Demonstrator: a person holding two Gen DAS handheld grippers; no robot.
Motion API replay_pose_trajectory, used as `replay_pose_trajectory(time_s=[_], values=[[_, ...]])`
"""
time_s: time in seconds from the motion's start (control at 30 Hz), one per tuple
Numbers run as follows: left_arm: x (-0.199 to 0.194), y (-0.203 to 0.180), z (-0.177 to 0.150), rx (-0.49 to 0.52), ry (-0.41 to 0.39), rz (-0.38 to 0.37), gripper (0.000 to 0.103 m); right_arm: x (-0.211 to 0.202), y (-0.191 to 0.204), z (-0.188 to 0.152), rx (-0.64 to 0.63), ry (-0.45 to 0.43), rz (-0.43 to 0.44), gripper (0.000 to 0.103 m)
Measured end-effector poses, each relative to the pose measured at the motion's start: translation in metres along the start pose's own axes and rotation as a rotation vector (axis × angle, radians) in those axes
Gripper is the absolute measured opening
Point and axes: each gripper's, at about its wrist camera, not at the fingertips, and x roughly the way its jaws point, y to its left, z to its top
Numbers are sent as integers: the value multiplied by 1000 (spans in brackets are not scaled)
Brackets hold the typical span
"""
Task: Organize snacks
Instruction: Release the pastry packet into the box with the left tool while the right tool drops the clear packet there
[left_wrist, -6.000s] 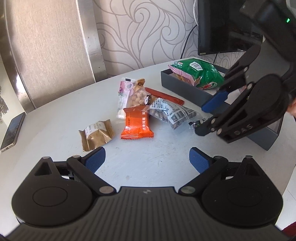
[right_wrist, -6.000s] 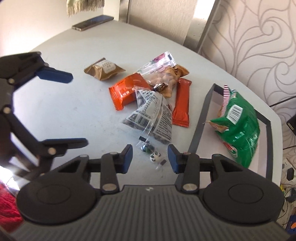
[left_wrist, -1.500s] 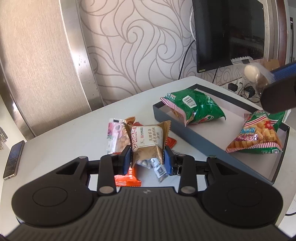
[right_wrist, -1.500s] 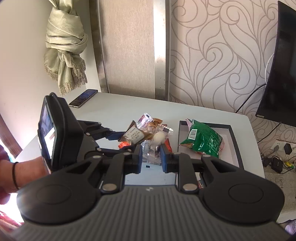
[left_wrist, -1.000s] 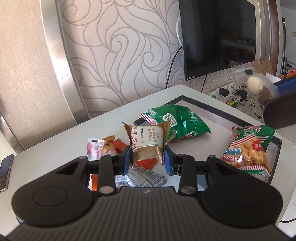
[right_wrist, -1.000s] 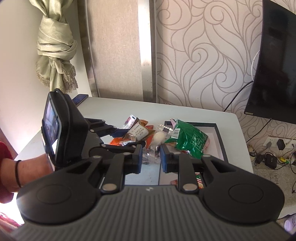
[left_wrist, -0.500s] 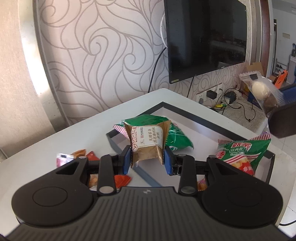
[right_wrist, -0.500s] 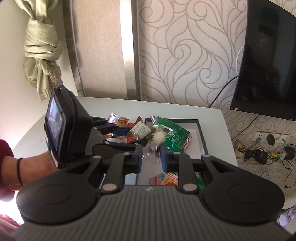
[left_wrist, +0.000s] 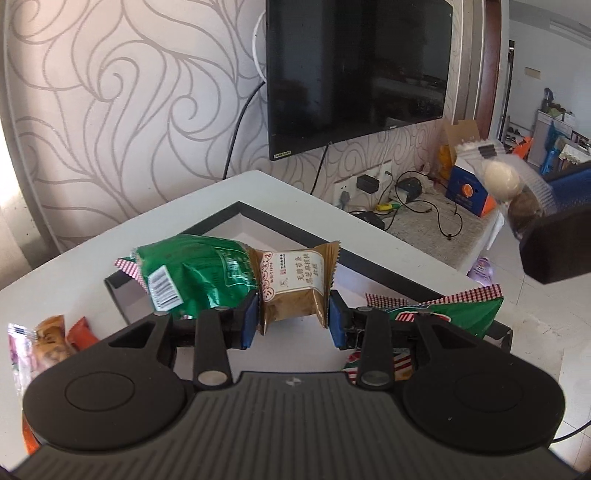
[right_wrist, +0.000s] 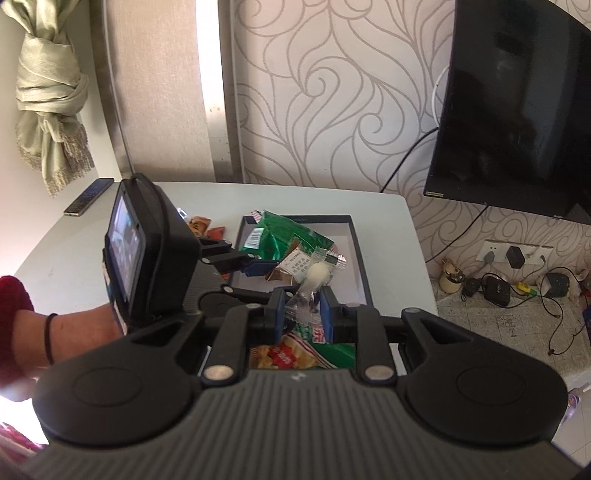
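- Over the dark tray (left_wrist: 388, 260) on the white table (left_wrist: 266, 184), the left gripper (left_wrist: 291, 319) is carrying the brown snack packet (left_wrist: 295, 286); its jaws have just been opening, and the packet is sitting between the blue pads with a sliver of gap showing on the right side, so the release looks to be under way.
- Beside it, the right gripper (right_wrist: 302, 308) is clamping its jaws nearly together on the clear wrapper of the egg snack (right_wrist: 317, 275), which is hanging above the tray in the right wrist view.
- Two green snack bags (left_wrist: 195, 273) are already lying in the tray; other snacks (left_wrist: 48, 338) are waiting on the table outside its left wall.
- To do this step well, I judge the left jaws should be spreading fully while low over bare tray floor, so the packet is dropping flat and not landing on the green bag just beside it.
- Keeping the right gripper's hold firm and clear of the left one seems wise until the brown packet is down.
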Motion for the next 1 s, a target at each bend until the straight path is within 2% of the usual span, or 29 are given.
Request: replay_pose_trajectory(time_s=[0.2, 0.27, 0.5, 0.7, 1.0], values=[[3, 0, -1, -9, -14, -16, 69, 8, -8, 0, 6, 14, -1, 23], [1, 1, -2, -8, -22, -11, 71, 12, -10, 1, 5, 16, 3, 23], [-18, 9, -6, -13, -39, 8, 76, 30, -7, 6, -15, 29, 28, 23], [-53, 13, -17, -14, -50, 26, 79, 48, 0, 11, -48, 49, 54, 23], [-85, 16, -43, -20, -3, 74, 80, 84, 15, 13, -77, 93, 83, 23]])
